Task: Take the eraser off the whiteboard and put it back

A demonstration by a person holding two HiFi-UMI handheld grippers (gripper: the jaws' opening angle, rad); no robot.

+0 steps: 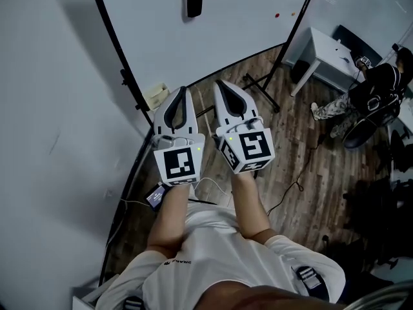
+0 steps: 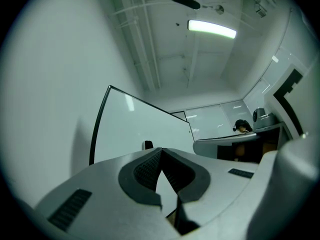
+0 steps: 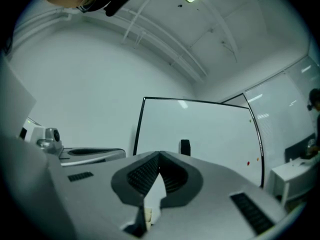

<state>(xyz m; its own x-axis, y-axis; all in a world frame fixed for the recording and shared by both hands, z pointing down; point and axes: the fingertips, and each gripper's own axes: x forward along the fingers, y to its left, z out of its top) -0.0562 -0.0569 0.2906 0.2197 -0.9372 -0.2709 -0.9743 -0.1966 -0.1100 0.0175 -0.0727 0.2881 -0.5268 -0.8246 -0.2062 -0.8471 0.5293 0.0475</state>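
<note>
A dark eraser sticks to the whiteboard high up, well ahead of both grippers. It shows small above the jaw tips in the left gripper view, eraser, and in the right gripper view, eraser. My left gripper and right gripper are held side by side, pointing toward the board, some way short of it. Both have their tips together with nothing between them.
The whiteboard's black stand legs spread over the wooden floor. A small beige box sits by the left frame post. A white desk and a seated person are at the right. Cables trail on the floor.
</note>
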